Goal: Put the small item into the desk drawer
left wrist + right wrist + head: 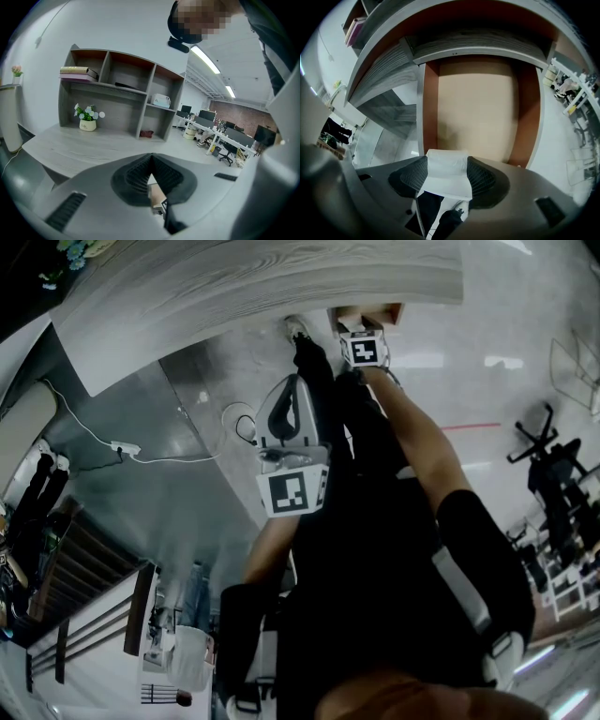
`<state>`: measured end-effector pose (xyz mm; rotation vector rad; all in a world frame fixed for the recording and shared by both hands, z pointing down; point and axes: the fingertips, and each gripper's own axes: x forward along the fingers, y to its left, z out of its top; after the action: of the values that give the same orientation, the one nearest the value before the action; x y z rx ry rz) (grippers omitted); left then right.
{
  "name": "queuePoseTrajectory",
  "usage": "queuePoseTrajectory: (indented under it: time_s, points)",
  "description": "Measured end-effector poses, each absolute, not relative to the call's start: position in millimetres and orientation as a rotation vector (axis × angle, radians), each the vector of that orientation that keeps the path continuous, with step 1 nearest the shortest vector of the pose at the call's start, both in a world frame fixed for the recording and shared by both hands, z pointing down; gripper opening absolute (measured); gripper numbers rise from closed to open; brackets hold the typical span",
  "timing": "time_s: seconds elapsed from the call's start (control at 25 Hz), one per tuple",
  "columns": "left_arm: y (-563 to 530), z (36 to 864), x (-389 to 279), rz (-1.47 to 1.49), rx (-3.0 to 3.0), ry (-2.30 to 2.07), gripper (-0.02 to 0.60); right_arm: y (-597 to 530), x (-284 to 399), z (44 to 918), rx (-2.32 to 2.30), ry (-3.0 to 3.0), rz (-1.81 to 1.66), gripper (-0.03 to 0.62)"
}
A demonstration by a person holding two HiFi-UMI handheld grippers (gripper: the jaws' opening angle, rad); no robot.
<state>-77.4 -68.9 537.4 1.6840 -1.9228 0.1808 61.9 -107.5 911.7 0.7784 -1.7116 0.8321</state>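
My right gripper point(361, 334) point(446, 164) is shut on a small white wrapped item point(445, 176) and holds it at the front edge of the open desk drawer point(367, 313). The drawer's bare tan bottom point(478, 108) lies straight ahead of the jaws, under the grey wood desk top point(253, 287). My left gripper point(292, 395) point(151, 161) hangs lower and closer to my body, off to the left of the drawer. Its jaws meet at the tips with nothing between them. In the head view the item itself is hidden by the gripper.
A shelf unit point(117, 93) stands on the desk with a small flower pot point(87, 123) and books point(75, 71). A white cable and power strip point(127, 448) lie on the floor at the left. Exercise gear point(553, 474) stands at the right.
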Motion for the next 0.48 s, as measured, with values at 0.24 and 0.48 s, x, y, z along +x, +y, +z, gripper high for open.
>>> queuePoseTrajectory:
  time_s: [0.24,0.48]
  points:
    - [-66,539,-79,0.178,1.685,-1.927,0.0,-99,65,921,0.765,-1.67,0.878,0.261]
    - [-62,542,-81,0.176,1.676,-1.923,0.0,-97,66,924,0.768,-1.664,0.883,0.261]
